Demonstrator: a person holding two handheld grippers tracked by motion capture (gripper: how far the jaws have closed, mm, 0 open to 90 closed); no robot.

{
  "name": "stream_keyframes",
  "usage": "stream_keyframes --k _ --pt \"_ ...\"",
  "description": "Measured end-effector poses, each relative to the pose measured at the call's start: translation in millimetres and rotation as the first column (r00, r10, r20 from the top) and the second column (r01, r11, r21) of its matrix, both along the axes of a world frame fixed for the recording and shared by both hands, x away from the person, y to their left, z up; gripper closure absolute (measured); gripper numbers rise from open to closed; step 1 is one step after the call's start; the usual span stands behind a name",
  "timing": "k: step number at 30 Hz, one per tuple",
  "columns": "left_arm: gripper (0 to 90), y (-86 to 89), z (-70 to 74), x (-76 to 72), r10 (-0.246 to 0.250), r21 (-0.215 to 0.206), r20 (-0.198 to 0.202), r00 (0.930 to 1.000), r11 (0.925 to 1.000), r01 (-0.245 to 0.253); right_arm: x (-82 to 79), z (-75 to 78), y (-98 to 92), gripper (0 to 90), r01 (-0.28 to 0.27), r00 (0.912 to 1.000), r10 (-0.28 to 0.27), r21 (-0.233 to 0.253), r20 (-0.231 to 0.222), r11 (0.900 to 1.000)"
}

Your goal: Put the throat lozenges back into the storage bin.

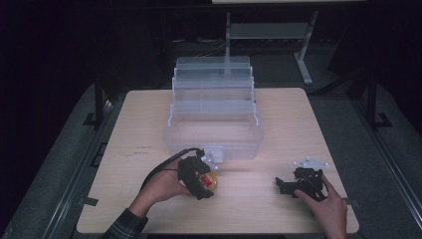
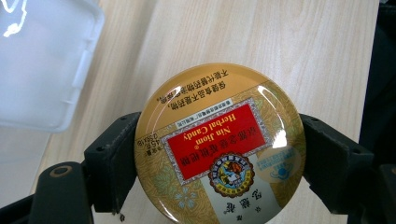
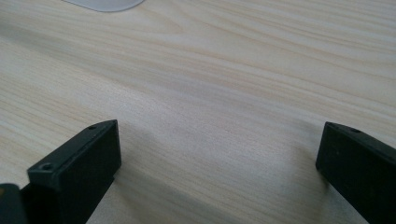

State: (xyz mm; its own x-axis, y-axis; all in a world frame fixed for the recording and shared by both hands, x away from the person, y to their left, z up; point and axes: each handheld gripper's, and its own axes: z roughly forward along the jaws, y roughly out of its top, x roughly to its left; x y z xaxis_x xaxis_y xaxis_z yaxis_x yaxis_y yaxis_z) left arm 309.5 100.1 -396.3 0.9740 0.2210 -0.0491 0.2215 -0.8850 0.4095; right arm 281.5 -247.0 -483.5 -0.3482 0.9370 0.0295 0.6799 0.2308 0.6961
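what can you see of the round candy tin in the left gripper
The candy tin is a round, flat, glossy tin, gold with a red label reading "Herbal Candy", Chinese text and a small emblem. The left gripper clamps it at opposite edges, lid facing the camera, above the wooden table, just in front of the clear plastic box.

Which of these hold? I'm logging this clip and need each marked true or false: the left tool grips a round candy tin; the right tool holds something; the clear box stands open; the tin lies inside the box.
1. The left tool grips a round herbal candy tin. True.
2. The right tool holds something. False: its jaws stand apart over bare table.
3. The clear tiered storage box stands open. True.
4. The tin lies inside the box. False: it is in front of it.
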Motion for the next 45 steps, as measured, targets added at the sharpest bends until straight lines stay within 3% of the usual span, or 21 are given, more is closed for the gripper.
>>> stream_keyframes --k 28,45 --pt "19.6 1.2 33.6 15.1 0.000 -0.027 0.009 1.0000 0.9996 0.000 -0.1 0.1 0.1 0.0 0.000 1.0000 0.000 0.002 -0.001 1.000" --pt "19.6 4.7 57.0 32.0 0.031 -0.050 0.027 0.9992 0.9983 -0.029 -0.1 0.2 0.0 0.0 0.000 1.0000 0.000 0.001 0.000 1.000"
